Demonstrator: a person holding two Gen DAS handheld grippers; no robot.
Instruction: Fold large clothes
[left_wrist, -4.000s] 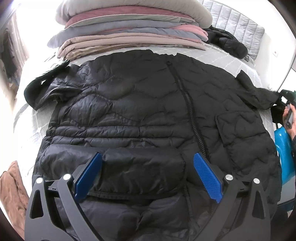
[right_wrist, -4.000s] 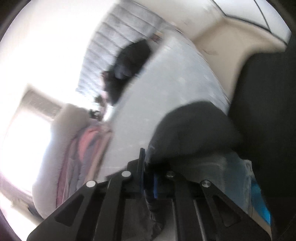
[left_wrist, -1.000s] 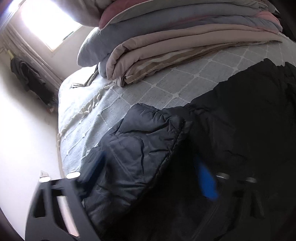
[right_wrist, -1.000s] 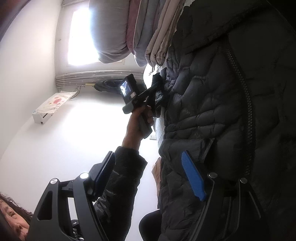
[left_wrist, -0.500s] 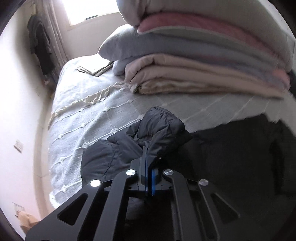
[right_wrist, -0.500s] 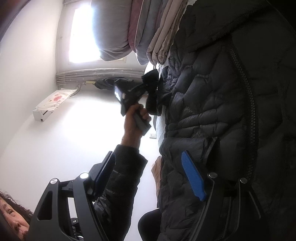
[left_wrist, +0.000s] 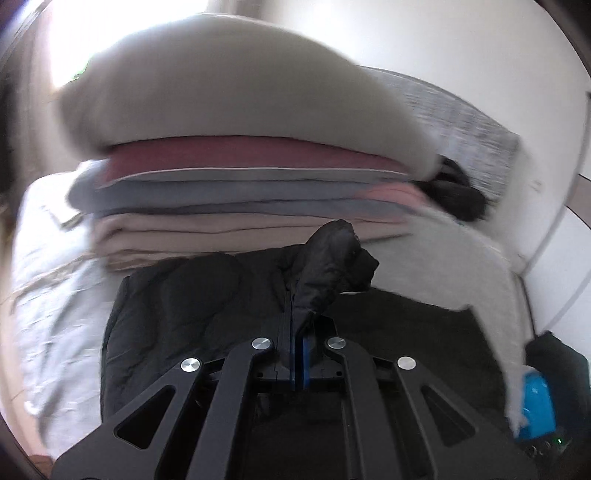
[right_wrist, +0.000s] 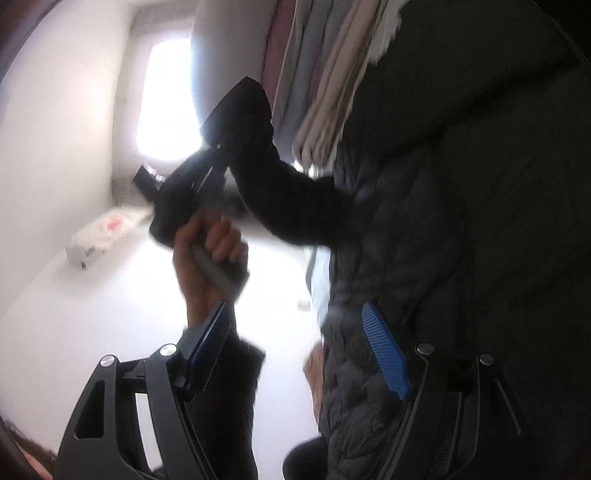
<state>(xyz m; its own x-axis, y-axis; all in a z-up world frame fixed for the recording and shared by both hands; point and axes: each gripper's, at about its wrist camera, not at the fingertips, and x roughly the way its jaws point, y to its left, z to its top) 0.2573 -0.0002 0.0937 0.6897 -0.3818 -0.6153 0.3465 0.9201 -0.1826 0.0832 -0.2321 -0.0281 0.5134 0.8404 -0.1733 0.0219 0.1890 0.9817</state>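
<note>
Bed (left_wrist: 48, 295) under black jacket (left_wrist: 192, 302)

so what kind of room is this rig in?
Most likely a bedroom. A bed with a pale quilted cover carries a stack of folded blankets, a grey padded headboard stands behind it, and a black puffer jacket lies spread on top.

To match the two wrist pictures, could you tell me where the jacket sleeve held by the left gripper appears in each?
Left wrist view: the sleeve rises at centre from the shut left gripper.
Right wrist view: upper centre-left, the sleeve arches away from that gripper.
Shared landmark: the stack of folded bedding.
</note>
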